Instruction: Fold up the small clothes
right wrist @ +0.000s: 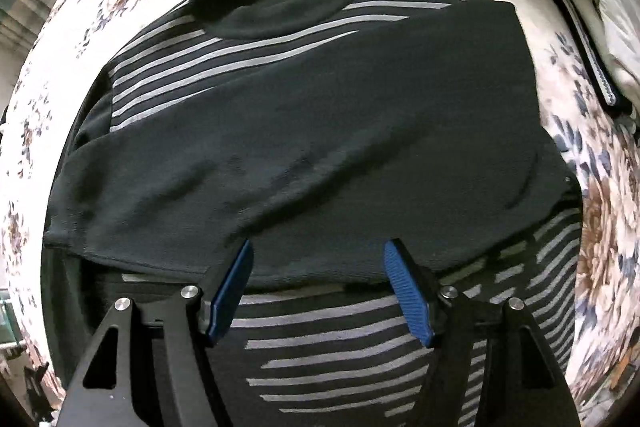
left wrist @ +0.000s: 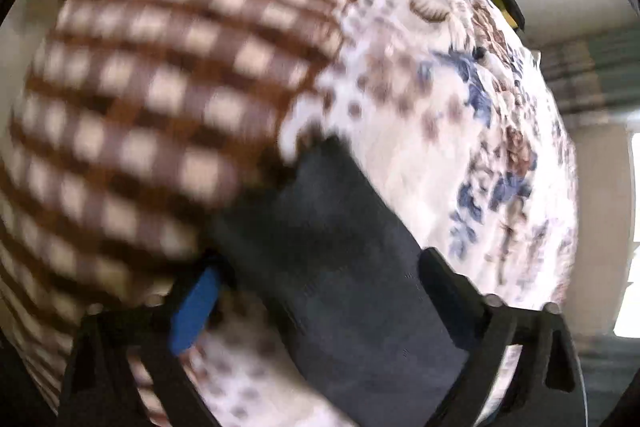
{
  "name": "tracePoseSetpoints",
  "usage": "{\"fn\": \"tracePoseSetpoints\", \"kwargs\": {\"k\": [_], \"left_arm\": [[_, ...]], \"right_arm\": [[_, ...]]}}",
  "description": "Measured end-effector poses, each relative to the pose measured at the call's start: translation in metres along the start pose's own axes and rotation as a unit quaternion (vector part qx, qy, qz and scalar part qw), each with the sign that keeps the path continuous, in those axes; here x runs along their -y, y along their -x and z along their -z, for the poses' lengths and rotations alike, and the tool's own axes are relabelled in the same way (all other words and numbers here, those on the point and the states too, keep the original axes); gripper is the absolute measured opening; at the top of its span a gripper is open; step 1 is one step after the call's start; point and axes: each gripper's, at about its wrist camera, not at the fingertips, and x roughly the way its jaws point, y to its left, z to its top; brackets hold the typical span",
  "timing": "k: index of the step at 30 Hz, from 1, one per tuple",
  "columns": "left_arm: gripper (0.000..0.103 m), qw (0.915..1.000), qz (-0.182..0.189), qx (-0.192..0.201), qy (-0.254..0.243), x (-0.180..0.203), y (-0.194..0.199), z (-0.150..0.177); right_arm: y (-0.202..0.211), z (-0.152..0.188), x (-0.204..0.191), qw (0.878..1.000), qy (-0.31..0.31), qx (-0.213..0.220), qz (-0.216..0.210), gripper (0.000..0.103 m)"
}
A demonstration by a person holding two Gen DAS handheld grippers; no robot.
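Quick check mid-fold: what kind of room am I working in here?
Probably a bedroom: the dark striped sweater lies on a floral bedsheet, with a brown checked blanket beside it.

From the right tongs [right wrist: 318, 291] we look straight down, close over the dark striped shirt [right wrist: 320, 131]. From the left tongs [left wrist: 320, 291] we look steeply down, blurred. Both views share the floral bedsheet [left wrist: 420, 147].
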Motion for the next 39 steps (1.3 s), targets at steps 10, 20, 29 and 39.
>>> {"fn": "tracePoseSetpoints", "kwargs": {"k": [10,20,29,39], "left_arm": [[0.008,0.9916,-0.012,0.053,-0.118,0.042,0.029,0.002],[0.008,0.8872,0.087,0.152,-0.427,0.236,0.129,0.113],[0.008,0.7524,0.208,0.02,-0.625,0.321,0.144,0.375],[0.013,0.6294,0.178,-0.135,-0.744,0.259,0.081,0.626]], "right_arm": [[-0.001,-0.014,-0.028,1.0,-0.003,0.004,-0.003,0.07],[-0.01,-0.025,-0.007,0.994,0.004,0.002,0.106,0.096],[-0.001,-0.02,0.067,0.996,-0.064,-0.008,0.056,0.096],[0.021,0.006,0.188,0.99,-0.119,-0.032,0.069,0.096]]}}
